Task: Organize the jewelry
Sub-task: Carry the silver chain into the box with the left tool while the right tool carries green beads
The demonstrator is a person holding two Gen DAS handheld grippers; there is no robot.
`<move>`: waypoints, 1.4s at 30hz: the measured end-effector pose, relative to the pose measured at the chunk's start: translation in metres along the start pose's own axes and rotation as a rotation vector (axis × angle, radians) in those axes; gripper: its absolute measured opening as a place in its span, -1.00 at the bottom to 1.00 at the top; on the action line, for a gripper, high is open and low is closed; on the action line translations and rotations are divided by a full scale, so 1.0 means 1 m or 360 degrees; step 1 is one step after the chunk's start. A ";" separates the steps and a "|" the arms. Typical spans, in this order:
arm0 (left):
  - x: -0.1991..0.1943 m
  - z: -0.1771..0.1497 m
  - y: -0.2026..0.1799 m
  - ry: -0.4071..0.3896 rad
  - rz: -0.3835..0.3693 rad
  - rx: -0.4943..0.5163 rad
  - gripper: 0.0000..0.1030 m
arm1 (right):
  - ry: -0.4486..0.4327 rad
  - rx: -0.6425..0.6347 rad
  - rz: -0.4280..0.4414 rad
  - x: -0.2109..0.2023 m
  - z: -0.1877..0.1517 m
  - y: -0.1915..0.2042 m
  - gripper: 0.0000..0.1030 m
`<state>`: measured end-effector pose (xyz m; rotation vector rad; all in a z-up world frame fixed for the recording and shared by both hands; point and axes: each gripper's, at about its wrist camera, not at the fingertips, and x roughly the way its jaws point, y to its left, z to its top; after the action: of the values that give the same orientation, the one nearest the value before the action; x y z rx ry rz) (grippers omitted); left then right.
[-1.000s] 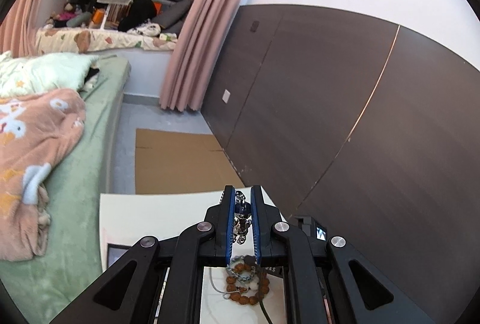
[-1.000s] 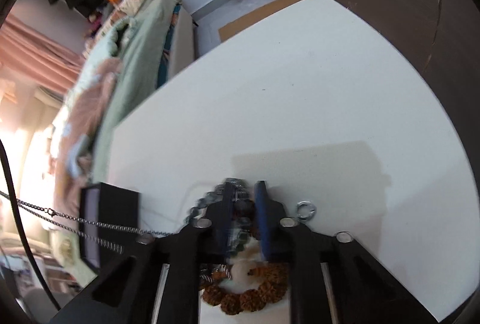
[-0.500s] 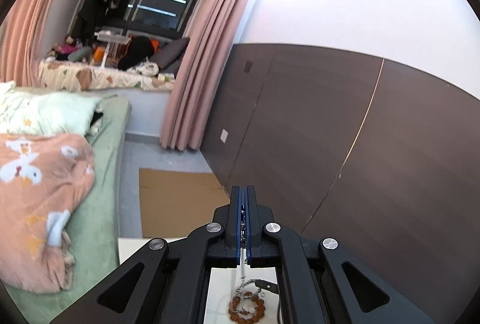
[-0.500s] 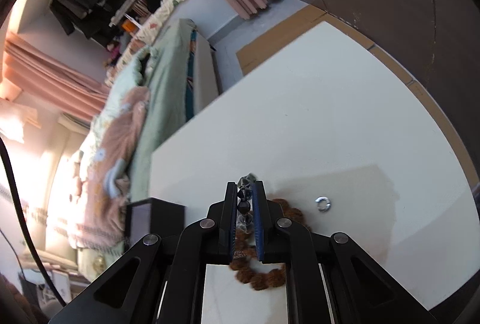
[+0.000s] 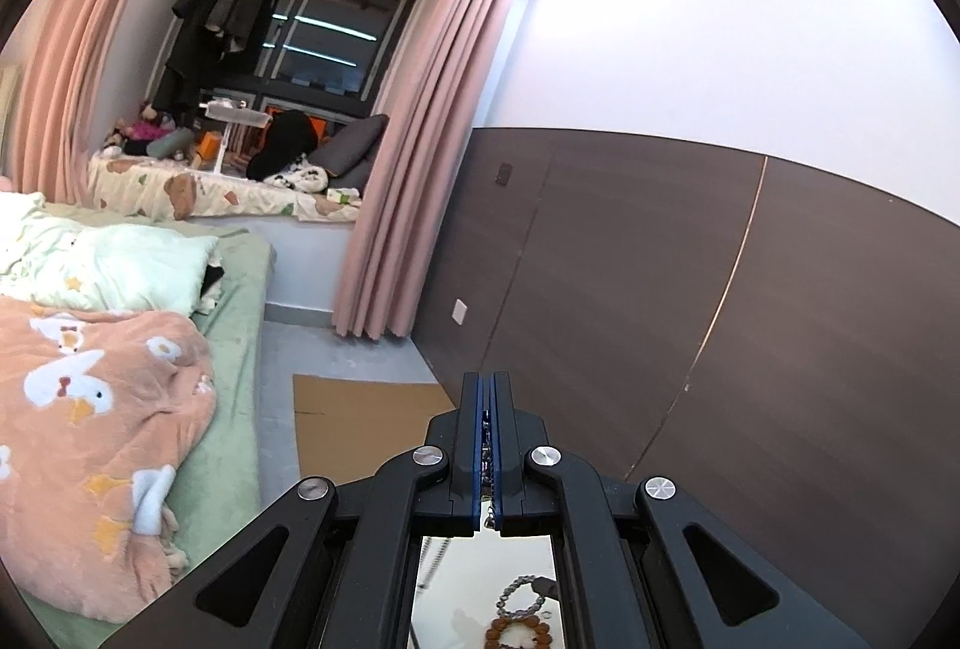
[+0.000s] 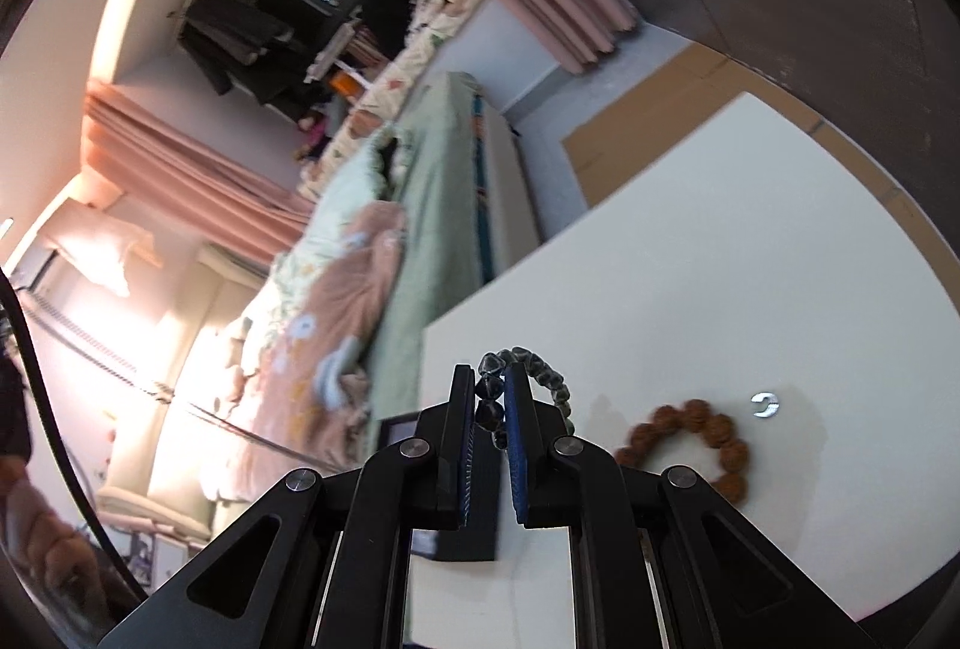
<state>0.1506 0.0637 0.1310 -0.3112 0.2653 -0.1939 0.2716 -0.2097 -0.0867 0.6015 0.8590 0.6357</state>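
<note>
In a bedroom with pink curtains (image 5: pixel 408 156), two hand-held grippers are raised above a white table (image 6: pixel 750 259) strewn with jewelry. The left gripper (image 5: pixel 486 397) has its blue pads pressed together on a thin silver chain (image 5: pixel 491 469) — a few links show in the slit between the fingers and hang out below them. It points out over the floor toward a dark wood-panelled wall (image 5: pixel 660 289), with a bed (image 5: pixel 234 361) and an orange patterned blanket (image 5: pixel 90 409) off to the left. Far below, seen through the gripper's frame, a brown bead bracelet (image 5: pixel 517 634) and a grey bead bracelet (image 5: pixel 516 592) show against the pale table.

The right gripper (image 6: pixel 487 397) stands at a narrow gap, its pads clamped on a bracelet of dark faceted beads (image 6: pixel 489 385); the rest of that bracelet (image 6: pixel 549 379) loops out to the right of the fingers, clear of the table. On the table to the right lies the brown bead bracelet (image 6: pixel 690 439), partly hidden by the gripper's arm, with a small open silver ring (image 6: pixel 766 404) just beside it. A dark box (image 6: pixel 468 505) sits at the table's near-left edge, behind the fingers. At the far left of this view a fine chain (image 6: pixel 120 367) stretches taut across the blurred background — where it ends cannot be told.
</note>
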 end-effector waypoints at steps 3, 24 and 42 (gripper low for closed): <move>0.004 -0.004 0.005 0.0015 0.0015 -0.0005 -0.98 | -0.0021 -0.0039 0.0071 -0.002 -0.003 0.013 -0.77; 0.048 -0.095 0.050 0.0364 0.0222 -0.0162 -0.98 | 0.0073 -0.0154 0.0249 0.025 -0.022 0.050 -0.77; 0.056 -0.154 0.099 0.0688 0.0428 -0.0496 0.47 | 0.0158 -0.0162 0.0309 0.044 -0.033 0.060 -0.77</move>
<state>0.1743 0.1012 -0.0557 -0.5379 0.7646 0.0510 0.2501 -0.1309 -0.0830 0.5687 0.8614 0.8866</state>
